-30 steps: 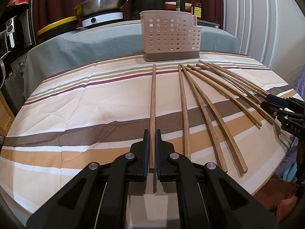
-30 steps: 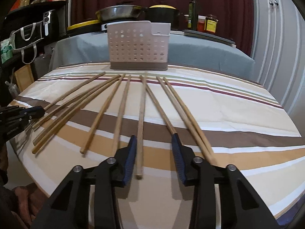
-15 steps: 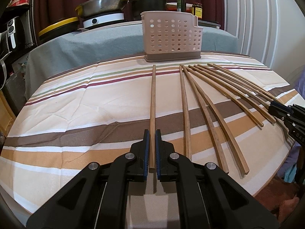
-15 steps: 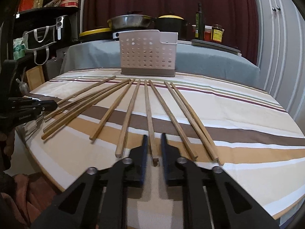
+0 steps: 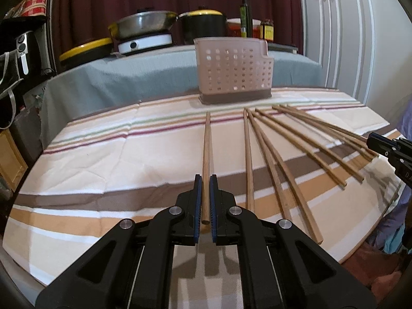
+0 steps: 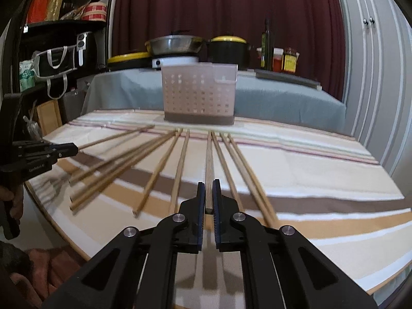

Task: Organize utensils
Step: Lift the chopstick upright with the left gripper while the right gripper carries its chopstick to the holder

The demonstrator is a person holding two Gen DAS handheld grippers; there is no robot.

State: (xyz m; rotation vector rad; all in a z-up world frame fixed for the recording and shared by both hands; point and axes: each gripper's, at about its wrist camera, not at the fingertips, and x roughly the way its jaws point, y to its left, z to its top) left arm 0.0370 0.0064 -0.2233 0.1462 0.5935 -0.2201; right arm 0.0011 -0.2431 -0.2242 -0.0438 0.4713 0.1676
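Left wrist view is showing the left gripper [image 5: 203, 202] pinching 1 chopstick [image 5: 206, 159] pointing at the perforated caddy [image 5: 233, 70]. Right gripper [image 6: 208, 206] jaws are pinching another chopstick [image 6: 208, 159]; next, I judge, both need lifting into that caddy.

A: Lower middle of the frame?
B: The right gripper [image 6: 208, 200], jaws nearly together on the near end of one chopstick [image 6: 208, 159] that runs straight up toward the basket [image 6: 198, 95].
A: Where's the basket?
B: Upper middle, upright on the striped cloth [image 6: 309, 170], perforated, with a dark base.
A: Other chopsticks [image 6: 154, 170]?
B: Fanned over the cloth either side of the held one, more to the left, somewhat blurred.
A: Far left?
B: The left gripper [image 6: 74, 149], tips by the leftmost stick; I can't tell whether it grips anything. A hand [image 6: 15, 203] shows under it.
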